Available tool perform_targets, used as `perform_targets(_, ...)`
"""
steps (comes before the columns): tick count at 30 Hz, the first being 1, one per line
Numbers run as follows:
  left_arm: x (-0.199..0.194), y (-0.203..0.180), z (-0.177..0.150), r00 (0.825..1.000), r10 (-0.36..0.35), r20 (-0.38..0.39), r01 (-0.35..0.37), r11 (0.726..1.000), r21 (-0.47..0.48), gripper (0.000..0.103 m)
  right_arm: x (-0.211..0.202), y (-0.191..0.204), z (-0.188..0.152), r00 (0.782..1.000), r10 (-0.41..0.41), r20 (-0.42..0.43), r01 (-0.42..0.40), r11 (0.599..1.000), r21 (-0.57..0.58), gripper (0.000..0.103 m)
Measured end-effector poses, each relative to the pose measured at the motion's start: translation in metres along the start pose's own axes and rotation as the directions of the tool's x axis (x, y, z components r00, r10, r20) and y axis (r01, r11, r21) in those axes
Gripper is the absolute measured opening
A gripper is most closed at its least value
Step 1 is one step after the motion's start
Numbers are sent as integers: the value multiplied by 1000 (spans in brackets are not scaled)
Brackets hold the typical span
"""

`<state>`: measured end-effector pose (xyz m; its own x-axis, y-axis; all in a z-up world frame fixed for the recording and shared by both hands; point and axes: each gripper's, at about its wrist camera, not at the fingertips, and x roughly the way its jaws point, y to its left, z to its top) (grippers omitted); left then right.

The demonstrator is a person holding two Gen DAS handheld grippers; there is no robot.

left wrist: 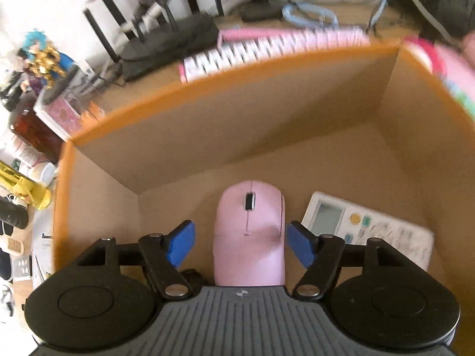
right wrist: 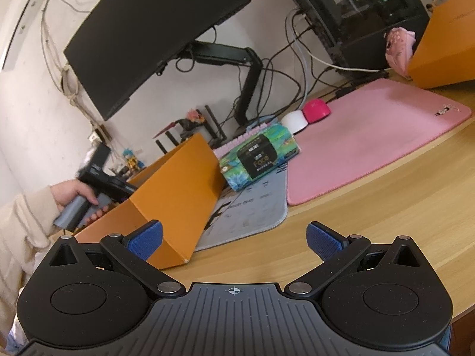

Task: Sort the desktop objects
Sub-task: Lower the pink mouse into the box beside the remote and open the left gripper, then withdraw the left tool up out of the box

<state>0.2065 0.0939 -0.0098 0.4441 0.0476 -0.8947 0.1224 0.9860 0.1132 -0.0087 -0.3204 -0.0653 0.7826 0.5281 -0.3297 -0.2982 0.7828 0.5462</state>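
Inside an orange cardboard box (left wrist: 207, 95) on a cluttered wooden desk (right wrist: 371, 207), a pink computer mouse (left wrist: 249, 231) lies between the blue pads of the left gripper (left wrist: 240, 241), which stand apart from its sides and press on nothing. With its jaws clear, the mouse appears to rest on the box floor, near the wall closest to the camera. Just beside it, toward the box's right wall, lies a white remote control (left wrist: 368, 231), which suggests the box is serving as the collecting place for small electronics.

The right wrist view shows the same box (right wrist: 178, 195) near the desk's left edge, with a person's hand (right wrist: 74, 198) on the left tool's handle, angled down over the rim, a pose that fits setting something low into the box rather than dropping it from above. The right gripper (right wrist: 234, 240) hovers over bare desk at the front edge, jaws wide and empty, apparently waiting its turn.

Still out on the desk are a green tissue pack (right wrist: 259, 157) at the corner of a grey mat (right wrist: 255, 207), a white mouse (right wrist: 294, 121) and a magenta mouse (right wrist: 316, 110) at the far edge of a pink mat (right wrist: 380, 139), and a pink keyboard (left wrist: 273, 50) behind the box. A second orange box (right wrist: 445, 38) sits at the desk's far right corner, probably meant for another class of items.
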Motion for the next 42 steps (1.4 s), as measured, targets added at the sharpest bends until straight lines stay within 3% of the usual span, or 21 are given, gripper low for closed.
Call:
perform_targets(5, -60, 10, -18, 982, -81, 168, 90, 995, -45, 86, 1, -3, 1, 1000, -3, 3, 3, 1000, 8, 103)
perform_targets(10, -115, 3, -42, 919, -139, 369, 161, 986, -30, 88, 2, -3, 2, 1000, -8, 8, 8, 1000, 6, 103)
perform_targets(15, -150, -19, -76, 817, -98, 568, 130, 991, -17, 91, -1, 1, 4, 1000, -13, 17, 13, 1000, -8, 103)
perform_targets(18, -168, -31, -98, 760, -76, 646, 111, 994, -14, 92, -4, 3, 5, 1000, -17, 27, 18, 1000, -19, 103)
perform_targets(22, -180, -39, -126, 679, -61, 732, 128, 991, -36, 101, -6, 5, 7, 999, -28, 43, 29, 999, -29, 103)
perform_targets(28, -180, -57, -156, 565, 89, 820, 52, 988, -143, 103, -10, 11, 6, 997, -42, 63, 45, 998, -49, 103)
perform_targets(29, -179, -61, -159, 556, 111, 824, 38, 987, -159, 103, -11, 13, 6, 997, -43, 66, 47, 997, -55, 103)
perform_targets(32, -171, -72, -164, 564, 146, 813, 6, 984, -181, 103, -14, 19, 7, 996, -41, 75, 46, 997, -70, 103)
perform_targets(39, -147, -84, -176, 631, 86, 771, 72, 983, -169, 103, -22, 30, 4, 993, -37, 112, 49, 993, -106, 103)
perform_targets(42, -125, -93, -183, 676, 69, 733, 77, 984, -163, 103, -23, 29, 3, 992, -37, 117, 49, 994, -102, 103)
